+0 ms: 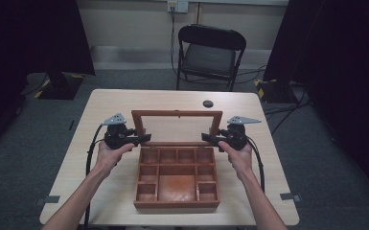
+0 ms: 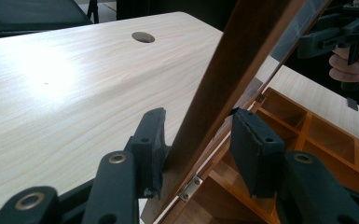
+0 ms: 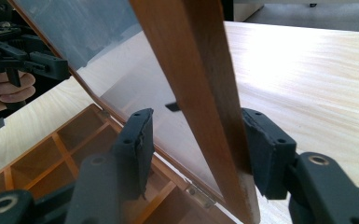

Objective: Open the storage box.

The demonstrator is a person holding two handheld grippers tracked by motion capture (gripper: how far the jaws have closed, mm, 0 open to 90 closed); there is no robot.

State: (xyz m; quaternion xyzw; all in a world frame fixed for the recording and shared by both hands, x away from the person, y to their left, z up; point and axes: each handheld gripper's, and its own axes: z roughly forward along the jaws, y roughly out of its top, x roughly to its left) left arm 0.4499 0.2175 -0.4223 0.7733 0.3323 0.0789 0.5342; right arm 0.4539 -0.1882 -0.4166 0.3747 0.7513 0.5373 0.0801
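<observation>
The left hand-held gripper (image 1: 143, 139) straddles the left side rail of the lid (image 1: 177, 113). One pad (image 2: 153, 140) touches the wood and the other stands off, so it steadies that rail rather than clamping it. The right hand-held gripper (image 1: 209, 138) has its jaws closed about the right rail, the outer pad (image 3: 264, 144) against the wood, the inner one near the glass pane. Gripping both rails low, near the hinges (image 2: 190, 187), keeps the lid from twisting. The lid stands nearly upright at twelve o'clock of the wooden box (image 1: 177, 202), whose empty compartments lie open at the middle of the tabletop (image 1: 100, 115). A round cable hole (image 1: 208, 103) sits beyond, at twelve o'clock.
</observation>
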